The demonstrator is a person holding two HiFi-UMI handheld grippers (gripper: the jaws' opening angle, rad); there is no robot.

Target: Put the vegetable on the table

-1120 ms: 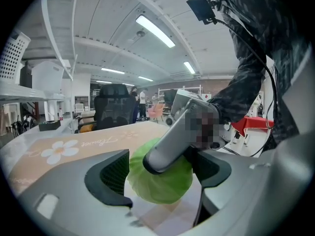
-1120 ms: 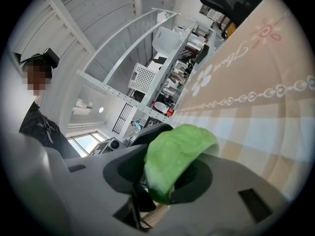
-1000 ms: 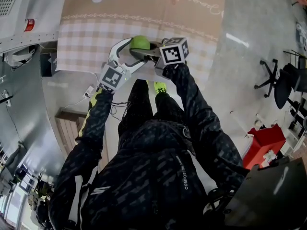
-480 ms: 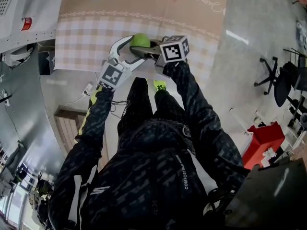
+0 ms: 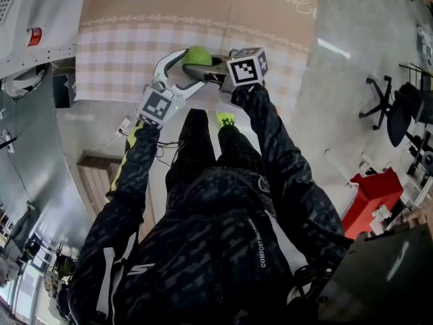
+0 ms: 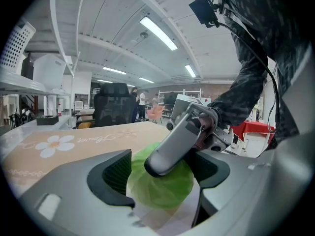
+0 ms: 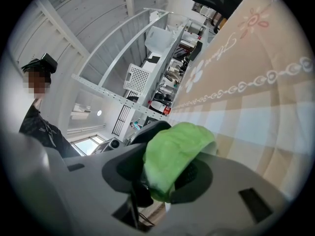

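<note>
Nearest you, your right gripper is clamped on the green vegetable, a leafy ball pinched between its two jaws. Your left gripper comes in from the other side with its jaws spread wide, one on each side of that same vegetable. Past them, the vegetable sits at the near edge of the table, which is draped in a checked cloth.

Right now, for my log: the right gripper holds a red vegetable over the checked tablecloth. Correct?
No: the vegetable is green, not red, as the right gripper view shows. The right gripper, its jaws just opened slightly, holds it over the checked tablecloth.
</note>
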